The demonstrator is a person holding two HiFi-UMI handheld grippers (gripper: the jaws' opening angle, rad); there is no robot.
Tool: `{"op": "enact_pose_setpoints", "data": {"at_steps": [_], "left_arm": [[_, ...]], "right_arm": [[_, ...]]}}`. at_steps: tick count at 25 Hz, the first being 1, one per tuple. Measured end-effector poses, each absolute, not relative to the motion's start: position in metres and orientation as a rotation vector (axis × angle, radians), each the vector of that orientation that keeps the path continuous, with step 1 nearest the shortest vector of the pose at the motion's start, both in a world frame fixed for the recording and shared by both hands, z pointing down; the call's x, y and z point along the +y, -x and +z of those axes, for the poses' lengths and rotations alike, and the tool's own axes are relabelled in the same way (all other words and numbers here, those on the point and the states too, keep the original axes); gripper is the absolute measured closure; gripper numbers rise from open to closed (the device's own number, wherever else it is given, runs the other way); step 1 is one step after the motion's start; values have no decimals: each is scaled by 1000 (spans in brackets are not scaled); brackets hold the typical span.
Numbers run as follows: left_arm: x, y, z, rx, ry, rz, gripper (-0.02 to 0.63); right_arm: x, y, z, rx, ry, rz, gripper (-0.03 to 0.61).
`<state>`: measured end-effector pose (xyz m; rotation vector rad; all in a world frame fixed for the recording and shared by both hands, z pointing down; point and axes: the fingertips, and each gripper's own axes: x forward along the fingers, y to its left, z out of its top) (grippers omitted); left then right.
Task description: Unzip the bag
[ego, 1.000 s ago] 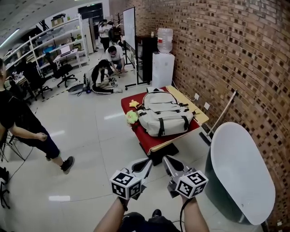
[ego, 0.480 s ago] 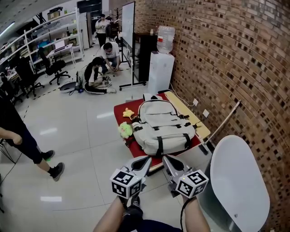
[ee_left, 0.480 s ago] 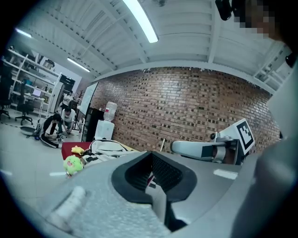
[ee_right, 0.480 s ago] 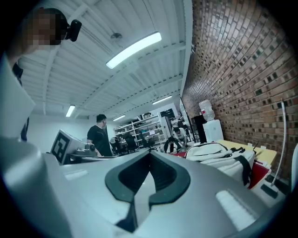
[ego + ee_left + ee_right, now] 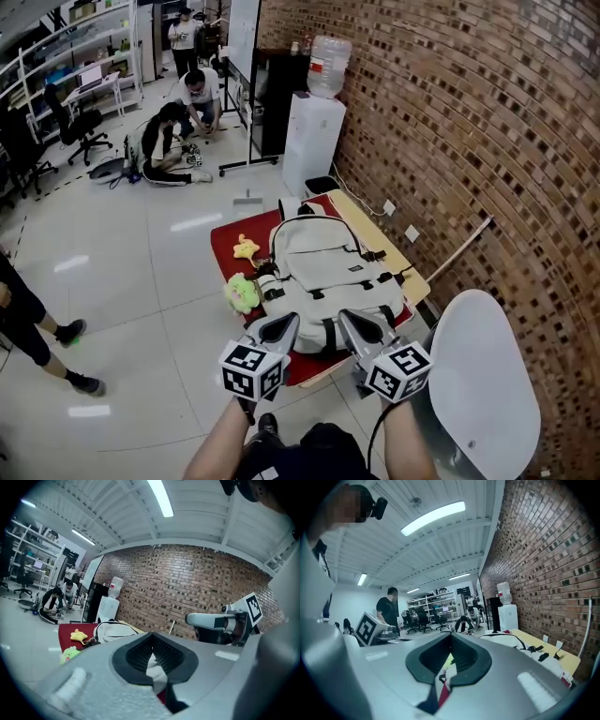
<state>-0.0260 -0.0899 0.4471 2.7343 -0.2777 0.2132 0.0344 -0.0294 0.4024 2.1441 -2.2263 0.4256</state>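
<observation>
A pale grey backpack [image 5: 328, 272] with black straps lies flat on a low table under a red cloth [image 5: 228, 233], ahead of me in the head view. My left gripper [image 5: 288, 320] and right gripper [image 5: 345, 317] hang side by side just short of the bag's near end, both shut and empty, touching nothing. In the left gripper view the backpack [image 5: 112, 629] shows beyond the shut left gripper [image 5: 151, 643]. The right gripper view shows the backpack [image 5: 511, 641] to the right of the shut right gripper [image 5: 451, 645].
Two plush toys, one yellow [image 5: 246, 247] and one green [image 5: 240, 292], lie on the cloth left of the bag. A white chair [image 5: 480, 375] stands close at my right by the brick wall [image 5: 469, 141]. A water dispenser [image 5: 312, 141] stands behind the table. People are on the floor far left.
I have walked closer: the table and backpack have grown and slid down toward the grippers. Both grippers stay shut, held the same way in front of me.
</observation>
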Motion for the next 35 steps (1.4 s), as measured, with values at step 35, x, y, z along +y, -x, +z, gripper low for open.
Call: {"op": "enact_pose_setpoints", "data": {"at_steps": [35], "left_arm": [[-281, -22, 578, -911, -2436, 600, 552]], "right_arm": [[-293, -64, 603, -2181, -630, 109, 446]]}}
